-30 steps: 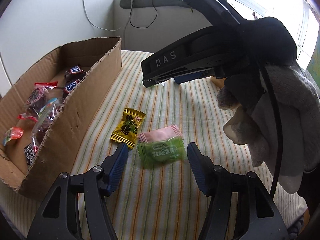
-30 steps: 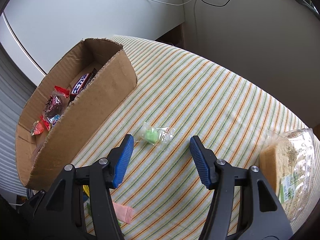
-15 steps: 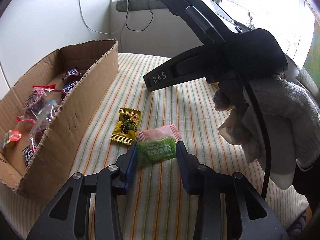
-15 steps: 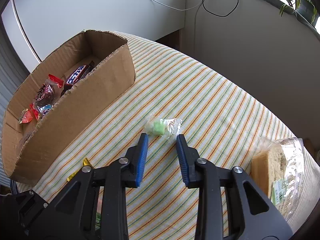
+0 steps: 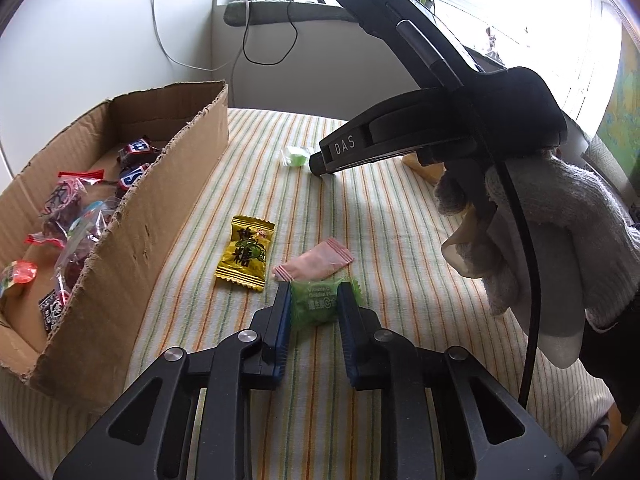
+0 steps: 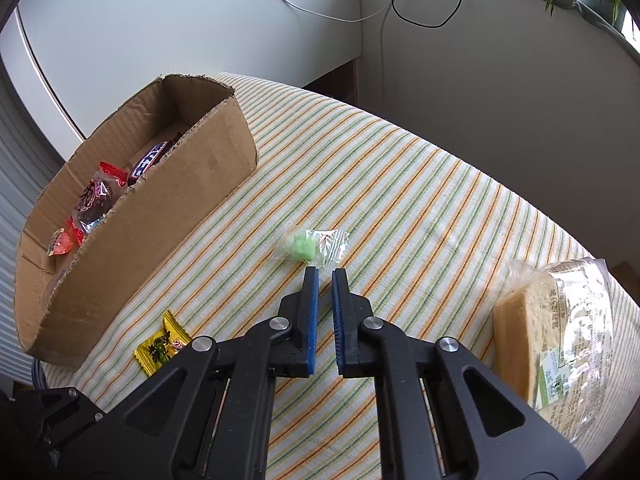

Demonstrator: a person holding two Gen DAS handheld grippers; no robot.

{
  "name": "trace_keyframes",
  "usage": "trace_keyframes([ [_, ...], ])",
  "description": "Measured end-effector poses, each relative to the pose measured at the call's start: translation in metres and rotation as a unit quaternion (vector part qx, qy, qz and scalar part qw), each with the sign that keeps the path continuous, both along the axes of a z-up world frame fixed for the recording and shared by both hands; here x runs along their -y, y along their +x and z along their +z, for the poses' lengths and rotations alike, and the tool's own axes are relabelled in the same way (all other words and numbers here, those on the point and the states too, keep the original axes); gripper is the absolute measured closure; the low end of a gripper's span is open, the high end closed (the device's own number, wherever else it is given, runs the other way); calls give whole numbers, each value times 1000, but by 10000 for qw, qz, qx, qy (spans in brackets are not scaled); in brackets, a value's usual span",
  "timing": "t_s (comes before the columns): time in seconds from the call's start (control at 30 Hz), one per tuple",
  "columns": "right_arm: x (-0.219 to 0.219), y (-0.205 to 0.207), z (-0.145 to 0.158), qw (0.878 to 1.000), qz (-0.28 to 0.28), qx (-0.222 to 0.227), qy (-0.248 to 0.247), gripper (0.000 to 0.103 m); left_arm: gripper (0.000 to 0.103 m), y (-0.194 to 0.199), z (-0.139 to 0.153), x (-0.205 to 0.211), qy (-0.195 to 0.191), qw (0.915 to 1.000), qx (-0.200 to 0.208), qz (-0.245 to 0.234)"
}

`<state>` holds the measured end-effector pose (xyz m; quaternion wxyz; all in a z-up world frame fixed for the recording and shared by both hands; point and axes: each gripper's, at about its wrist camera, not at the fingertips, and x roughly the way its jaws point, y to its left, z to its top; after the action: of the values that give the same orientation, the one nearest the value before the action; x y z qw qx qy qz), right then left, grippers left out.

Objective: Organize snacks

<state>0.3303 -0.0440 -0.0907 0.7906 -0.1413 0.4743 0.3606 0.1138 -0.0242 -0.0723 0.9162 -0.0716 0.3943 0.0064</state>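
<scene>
My left gripper (image 5: pixel 314 300) is shut on a green candy packet (image 5: pixel 316 307) on the striped tablecloth. A pink packet (image 5: pixel 316 262) lies just beyond it and a yellow packet (image 5: pixel 246 258) to its left. My right gripper (image 6: pixel 325 274) is nearly shut, with a narrow gap and nothing between the fingers. Its tips sit at the near edge of a clear-wrapped green candy (image 6: pixel 306 245), which also shows in the left wrist view (image 5: pixel 296 156). A cardboard box (image 5: pixel 132 216) at the left holds several wrapped snacks. The box (image 6: pixel 192 196) and yellow packet (image 6: pixel 162 346) show in the right wrist view.
A bagged loaf of sliced bread (image 6: pixel 560 332) lies at the right table edge. The right gripper's body and gloved hand (image 5: pixel 540 232) fill the right of the left wrist view. Walls, cables and a windowsill stand behind the table.
Both grippers have closed. The left one moved forward and shut on the green packet. The right one narrowed its jaws and came down toward the clear-wrapped green candy.
</scene>
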Motion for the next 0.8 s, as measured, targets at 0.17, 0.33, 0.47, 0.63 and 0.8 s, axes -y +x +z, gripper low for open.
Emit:
trace_keyframes([
  [0.17, 8, -2, 2, 10000, 34, -8, 78, 97, 89, -5, 2, -1, -102, 9999, 23, -64],
  [0.33, 4, 5, 5, 9998, 41, -74, 169, 78, 90, -5, 4, -5, -218, 9997, 11, -92],
  [0.47, -12, -1, 11, 9993, 50, 332, 153, 27, 90, -5, 4, -12, -396, 9992, 14, -60],
  [0.63, -40, 3, -3, 9991, 201, 357, -109, 34, 90, -9, 4, -10, -341, 9993, 36, -122],
  [0.8, -45, -4, -7, 9964, 287, 654, -453, 66, 90, -12, 3, -2, -283, 9992, 24, -280],
])
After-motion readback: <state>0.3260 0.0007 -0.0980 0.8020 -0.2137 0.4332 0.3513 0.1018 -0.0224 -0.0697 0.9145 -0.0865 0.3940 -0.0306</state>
